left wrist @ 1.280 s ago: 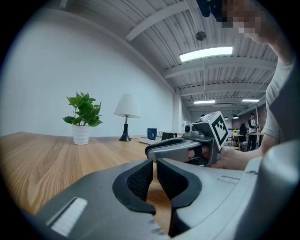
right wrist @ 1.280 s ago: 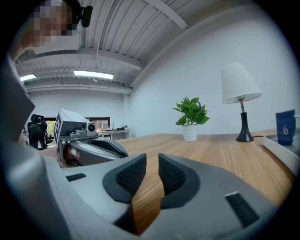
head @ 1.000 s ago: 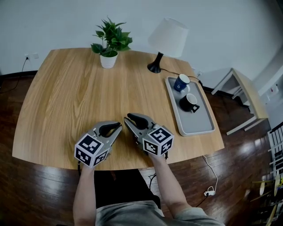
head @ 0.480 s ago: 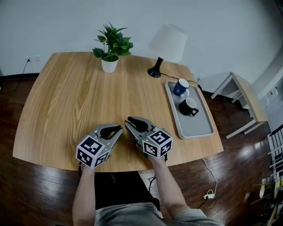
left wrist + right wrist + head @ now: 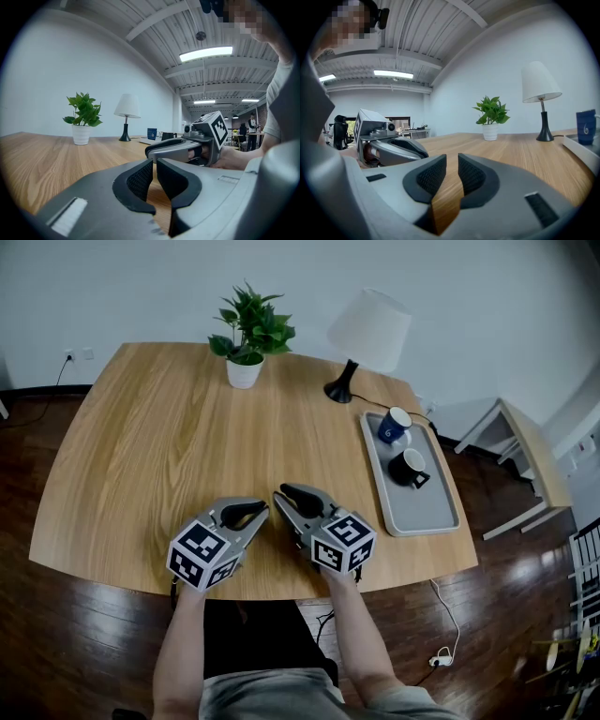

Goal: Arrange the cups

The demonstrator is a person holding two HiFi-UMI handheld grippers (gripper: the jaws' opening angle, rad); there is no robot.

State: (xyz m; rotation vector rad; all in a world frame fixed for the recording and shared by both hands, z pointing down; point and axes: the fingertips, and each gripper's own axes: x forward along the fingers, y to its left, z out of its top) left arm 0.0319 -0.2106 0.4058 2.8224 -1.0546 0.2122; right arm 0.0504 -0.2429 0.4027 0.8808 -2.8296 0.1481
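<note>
A blue cup (image 5: pixel 393 424) and a black cup (image 5: pixel 409 468) stand on the far half of a grey tray (image 5: pixel 420 514) at the table's right side. Both grippers rest side by side at the near edge of the wooden table (image 5: pixel 159 446), well short of the tray. My left gripper (image 5: pixel 263 508) has its jaws together with nothing between them. My right gripper (image 5: pixel 280 493) is shut and empty too. In the left gripper view the blue cup (image 5: pixel 151 133) and black cup (image 5: pixel 168 136) show far off. The right gripper view catches the blue cup (image 5: pixel 586 127) at its right edge.
A potted plant (image 5: pixel 248 345) and a white table lamp (image 5: pixel 367 332) stand along the table's far edge, the lamp's cord running past the tray. A small side table (image 5: pixel 527 451) stands on the floor to the right. A cable (image 5: pixel 448 629) lies on the floor.
The head view has shifted slightly. Both grippers and both cups stay where they were.
</note>
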